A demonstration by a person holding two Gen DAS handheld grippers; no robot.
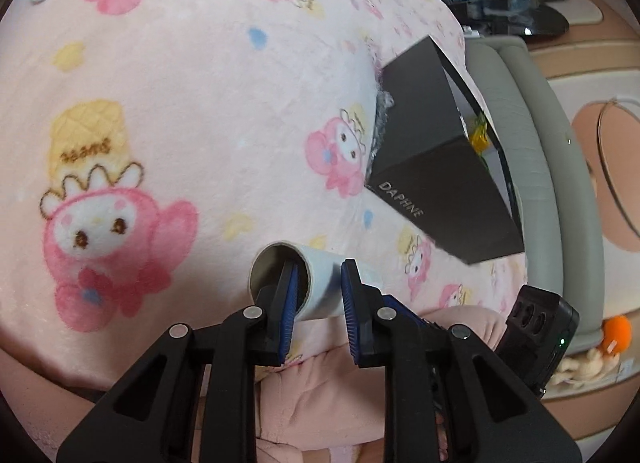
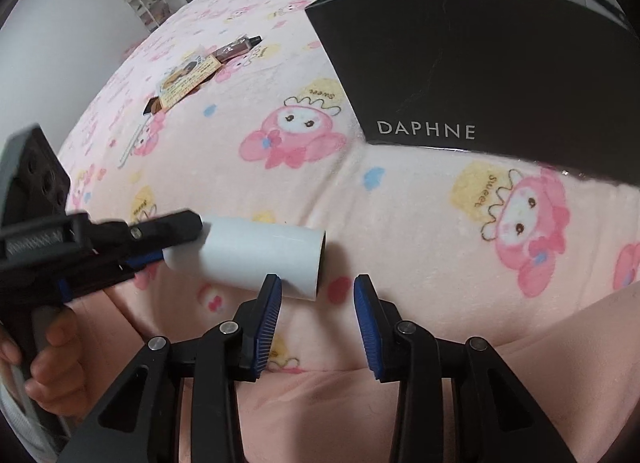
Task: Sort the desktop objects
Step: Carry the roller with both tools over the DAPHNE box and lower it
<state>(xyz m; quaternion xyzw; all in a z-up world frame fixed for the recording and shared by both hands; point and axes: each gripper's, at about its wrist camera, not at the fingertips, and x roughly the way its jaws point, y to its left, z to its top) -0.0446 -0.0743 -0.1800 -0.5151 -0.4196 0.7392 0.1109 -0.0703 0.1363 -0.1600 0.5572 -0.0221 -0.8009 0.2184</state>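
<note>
The left claw [image 1: 316,295] is clamped on the wall of the white roll [image 2: 256,259], 1 finger inside, near the blanket's [image 2: 400,199] front edge. The right claw [image 2: 317,303] stands apart. The black box [image 2: 500,75] lies beyond, with open blanket between.

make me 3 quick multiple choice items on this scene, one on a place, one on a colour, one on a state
1. Where is the black box relative to the white roll, seen from the right wrist?
A. beyond it, to the right
B. under it
C. inside it

2. What colour is the lettering on the box?
A. red
B. white
C. green

3. How does the left gripper hold the roll?
A. one finger inside the tube, one outside
B. both fingers outside
C. not touching it

Answers:
1. A, the box lies farther off on the pink blanket, up and right of the roll.
2. B, DAPHNE is printed in white.
3. A, the left wrist view shows one finger in the open end. The right gripper is open, with nothing between its jaws.
</note>
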